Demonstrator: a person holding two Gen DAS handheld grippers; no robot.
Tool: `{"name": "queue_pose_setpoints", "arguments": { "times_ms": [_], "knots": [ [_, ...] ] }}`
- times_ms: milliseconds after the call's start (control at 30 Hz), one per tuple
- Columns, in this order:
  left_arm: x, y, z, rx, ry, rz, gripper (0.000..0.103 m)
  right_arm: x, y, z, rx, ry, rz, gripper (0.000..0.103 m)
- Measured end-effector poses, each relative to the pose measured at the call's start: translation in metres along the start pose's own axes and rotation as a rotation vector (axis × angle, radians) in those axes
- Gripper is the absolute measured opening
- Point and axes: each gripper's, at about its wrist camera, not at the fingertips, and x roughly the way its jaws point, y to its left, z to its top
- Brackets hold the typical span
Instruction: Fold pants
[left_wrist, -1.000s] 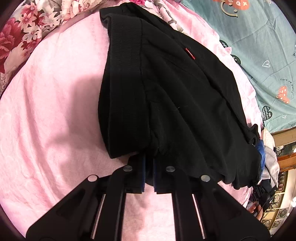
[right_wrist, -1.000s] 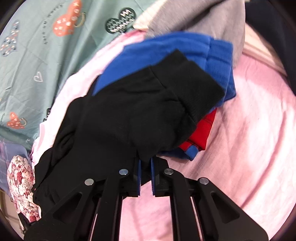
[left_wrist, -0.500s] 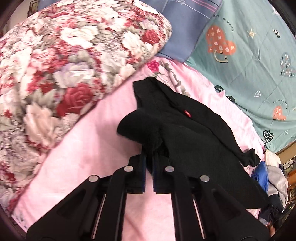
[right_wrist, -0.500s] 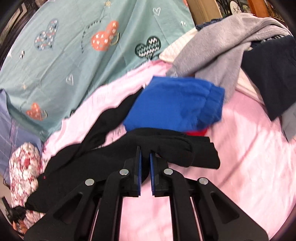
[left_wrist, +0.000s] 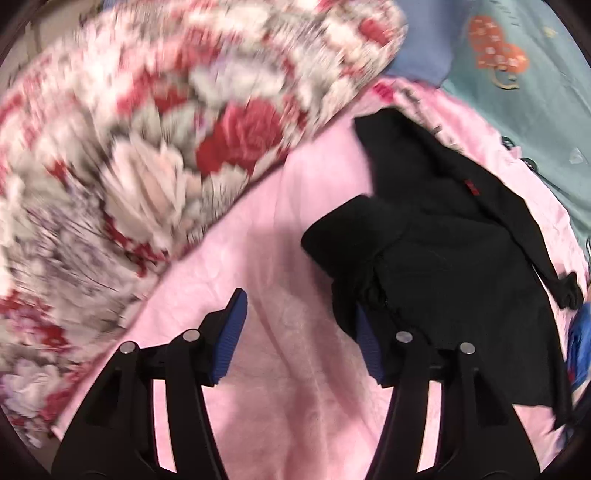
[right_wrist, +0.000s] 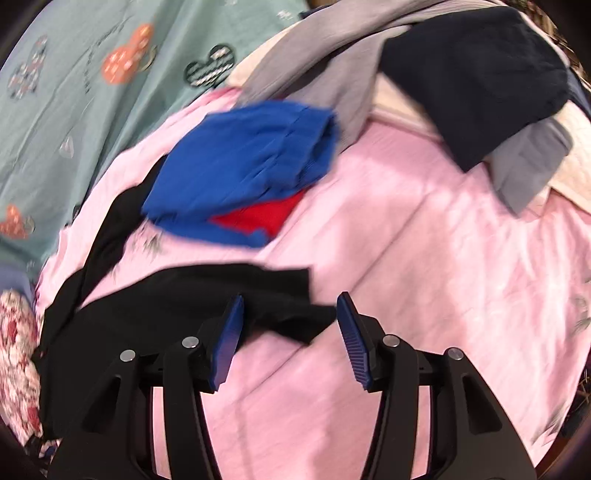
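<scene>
This is a bedroom in a home. A soft pink blanket (left_wrist: 295, 406) covers a bed. A big puffy quilt with red and white flowers (left_wrist: 155, 155) fills the upper left of the left view. A green sheet with cartoon hearts (right_wrist: 74, 103) lies at the upper left of the right view. Loose clothes (right_wrist: 424, 62) are piled at the top there.

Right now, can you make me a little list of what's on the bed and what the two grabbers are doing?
surface: pink blanket
pants: black pants, lying folded over
left gripper: jaws opening, nothing pinched
right gripper: jaws opening, pants edge between them, not pressed
nearby: blue garment over something red; grey clothes; floral quilt
</scene>
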Motion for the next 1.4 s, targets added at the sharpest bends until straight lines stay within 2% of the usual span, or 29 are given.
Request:
{"name": "queue_pose_setpoints", "arguments": {
  "times_ms": [100, 167, 233, 300, 433, 467, 567, 667, 733, 767, 800, 833, 867, 900, 933, 1000, 1033, 1100, 1133, 1233, 1267, 1300, 1333, 1400],
  "knots": [
    [-0.022, -0.015, -0.007, 0.074, -0.032, -0.027, 0.062, -0.003, -0.009, 0.009, -0.005, -0.063, -0.111, 0.053],
    [-0.038, -0.023, -0.013, 0.113, -0.062, -0.080, 0.072, -0.005, -0.014, 0.011, -0.006, -0.106, -0.156, 0.053],
    [-0.054, -0.031, -0.017, 0.131, -0.093, -0.129, 0.074, 0.006, -0.019, 0.011, -0.002, -0.063, -0.118, 0.053],
    [-0.056, -0.044, -0.018, 0.150, -0.101, -0.167, 0.076, 0.026, -0.017, 0.012, -0.014, 0.023, -0.055, 0.053],
    [-0.031, -0.071, -0.021, 0.157, -0.043, -0.157, 0.077, 0.058, -0.005, 0.006, -0.035, 0.181, 0.054, 0.054],
    [-0.025, -0.074, -0.024, 0.155, -0.026, -0.155, 0.077, 0.059, 0.003, 0.002, -0.068, 0.182, 0.048, 0.061],
    [0.001, -0.083, -0.031, 0.153, 0.039, -0.165, 0.077, 0.059, 0.033, -0.014, -0.270, 0.175, 0.010, 0.068],
    [0.023, -0.090, -0.036, 0.166, 0.078, -0.155, 0.077, 0.059, 0.052, -0.029, -0.425, 0.140, -0.064, 0.069],
    [0.032, -0.093, -0.038, 0.175, 0.101, -0.153, 0.076, 0.061, 0.050, -0.025, -0.425, 0.133, -0.057, 0.063],
    [0.034, -0.094, -0.040, 0.180, 0.107, -0.156, 0.076, 0.062, 0.049, -0.021, -0.421, 0.128, -0.060, 0.044],
    [0.036, -0.096, -0.040, 0.188, 0.108, -0.156, 0.076, 0.062, 0.046, -0.017, -0.416, 0.131, -0.030, 0.017],
    [0.039, -0.098, -0.040, 0.199, 0.111, -0.150, 0.076, 0.062, 0.045, -0.012, -0.404, 0.140, -0.017, 0.017],
    [0.043, -0.099, -0.040, 0.205, 0.116, -0.140, 0.076, 0.058, 0.046, -0.008, -0.407, 0.126, -0.039, 0.016],
    [0.048, -0.099, -0.040, 0.205, 0.126, -0.128, 0.076, 0.046, 0.052, 0.003, -0.431, 0.052, -0.101, 0.016],
    [0.053, -0.097, -0.040, 0.200, 0.137, -0.118, 0.076, 0.033, 0.056, 0.009, -0.447, -0.017, -0.127, 0.016],
    [0.057, -0.093, -0.037, 0.183, 0.131, -0.125, 0.076, 0.005, 0.068, 0.028, -0.481, -0.142, -0.125, 0.015],
    [0.057, -0.093, -0.037, 0.182, 0.131, -0.125, 0.076, -0.005, 0.078, 0.037, -0.519, -0.206, -0.155, 0.015],
    [0.058, -0.095, -0.037, 0.195, 0.131, -0.112, 0.076, -0.007, 0.095, 0.050, -0.599, -0.268, -0.218, 0.016],
    [0.059, -0.097, -0.037, 0.206, 0.128, -0.105, 0.077, 0.000, 0.101, 0.056, -0.629, -0.262, -0.249, 0.016],
    [0.061, -0.098, -0.037, 0.228, 0.118, -0.099, 0.077, 0.046, 0.106, 0.069, -0.688, -0.168, -0.343, 0.019],
    [0.062, -0.098, -0.036, 0.226, 0.119, -0.103, 0.078, 0.070, 0.105, 0.068, -0.720, -0.133, -0.389, 0.032],
    [0.062, -0.098, -0.035, 0.225, 0.124, -0.106, 0.078, 0.086, 0.102, 0.066, -0.741, -0.110, -0.446, 0.058],
    [0.062, -0.098, -0.034, 0.226, 0.128, -0.107, 0.078, 0.105, 0.099, 0.061, -0.770, -0.087, -0.525, 0.066],
    [0.057, -0.093, -0.032, 0.221, 0.132, -0.094, 0.078, 0.108, 0.095, 0.050, -0.784, -0.123, -0.555, 0.068]
  ]
}}
